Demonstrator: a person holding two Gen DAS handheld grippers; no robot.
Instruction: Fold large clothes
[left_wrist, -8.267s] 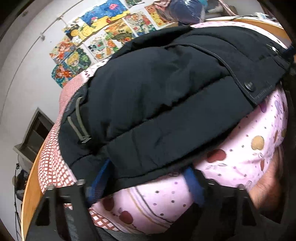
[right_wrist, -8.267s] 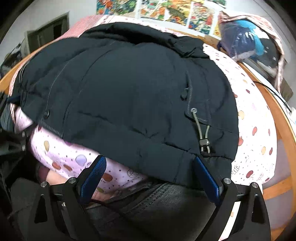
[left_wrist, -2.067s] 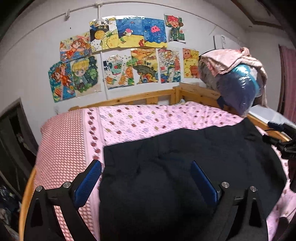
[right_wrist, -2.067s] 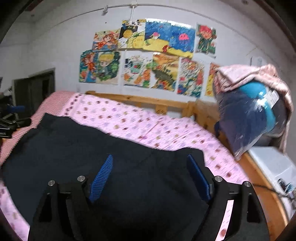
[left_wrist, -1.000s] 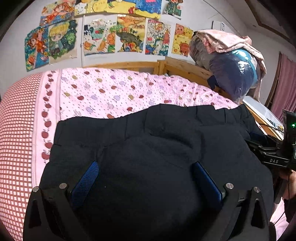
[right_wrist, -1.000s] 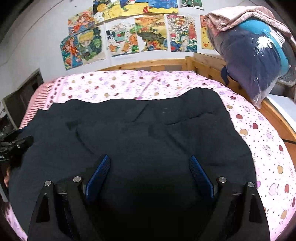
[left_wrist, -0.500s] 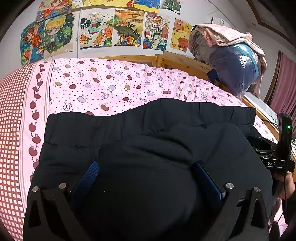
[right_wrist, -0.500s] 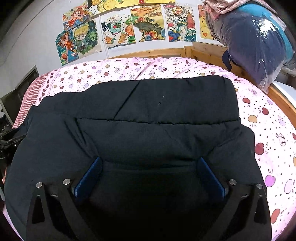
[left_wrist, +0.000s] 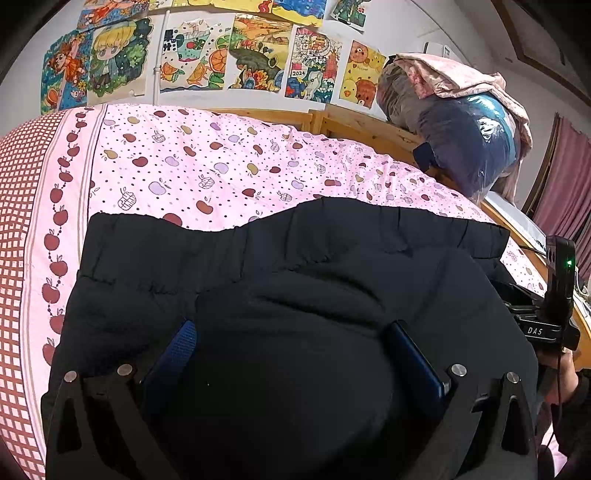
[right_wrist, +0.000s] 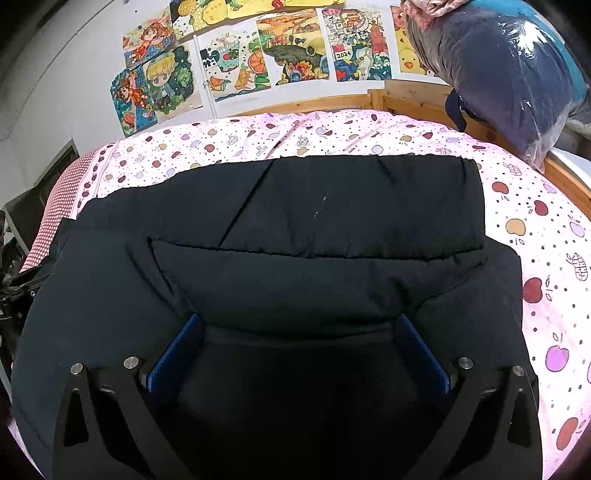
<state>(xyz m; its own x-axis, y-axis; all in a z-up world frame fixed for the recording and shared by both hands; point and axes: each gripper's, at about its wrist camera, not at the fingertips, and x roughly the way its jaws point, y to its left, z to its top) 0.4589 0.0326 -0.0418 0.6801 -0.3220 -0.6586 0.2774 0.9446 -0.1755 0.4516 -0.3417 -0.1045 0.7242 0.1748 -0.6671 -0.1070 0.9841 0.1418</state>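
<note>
1. The black padded jacket (right_wrist: 314, 266) lies across the pink apple-print bedspread (left_wrist: 207, 162), filling the lower and middle part of both views, with bare bedspread above it toward the wooden bed frame (right_wrist: 406, 94).

2. One fold looks made: in the right wrist view a padded panel lies doubled over the body, its stitched edge running left to right across the middle of the frame, with a flat band of jacket showing beyond it.

3. The left gripper (left_wrist: 291, 354) sits low in its frame with its jaws spread wide. Black fabric bulges between the blue pads (left_wrist: 173, 350), but I cannot tell whether they pinch anything; they look merely pressed in or resting on it.

4. The right gripper (right_wrist: 299, 347) is likewise wide apart at the bottom of its frame, fabric lying between the pads, with no pinch visible.

5. At the right edge of the left wrist view, the other gripper body shows, at the jacket's far side.

6. Judged from this, the task is partway done: the jacket is shortened once but is a broad, puffy slab. Further folds to a compact bundle remain, and the loft may spring open.

7. A bagged bundle (left_wrist: 469, 147) sits at upper right, drawings (left_wrist: 192, 55) on the wall above.
</note>
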